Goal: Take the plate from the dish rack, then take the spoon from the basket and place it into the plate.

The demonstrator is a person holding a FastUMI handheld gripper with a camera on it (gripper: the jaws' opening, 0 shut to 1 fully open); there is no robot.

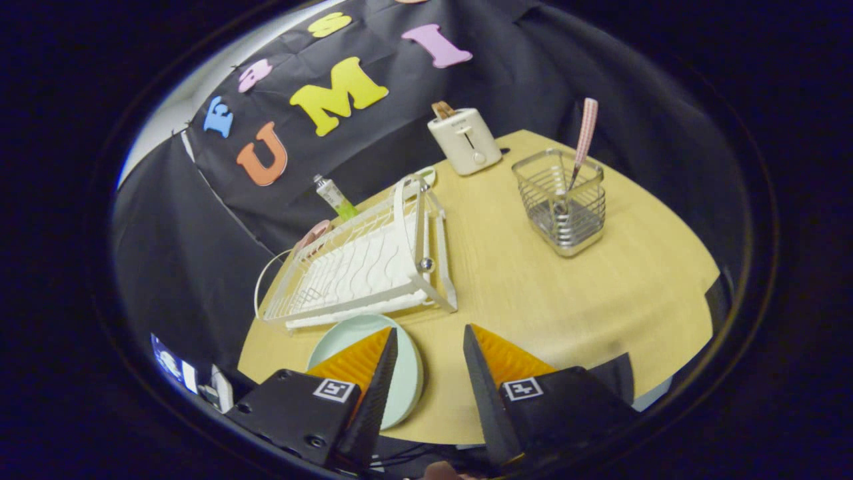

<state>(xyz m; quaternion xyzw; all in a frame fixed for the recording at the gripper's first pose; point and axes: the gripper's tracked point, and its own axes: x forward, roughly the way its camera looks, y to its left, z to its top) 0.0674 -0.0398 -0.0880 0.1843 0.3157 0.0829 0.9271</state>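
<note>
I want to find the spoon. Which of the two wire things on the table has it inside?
The shiny wire basket beside the toaster holds the spoon, standing upright. The white dish rack, nearer the open tongs, doesn't.

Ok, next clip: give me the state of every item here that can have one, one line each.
plate: out of the rack, flat on the table, partly under one finger.
dish rack: no dishes in it.
spoon: upright in the basket, handle sticking out.
basket: upright, holding the spoon.
toaster: upright, something in its slot.
tube: tilted behind the rack.
hand-held gripper: open, holding nothing.
</note>
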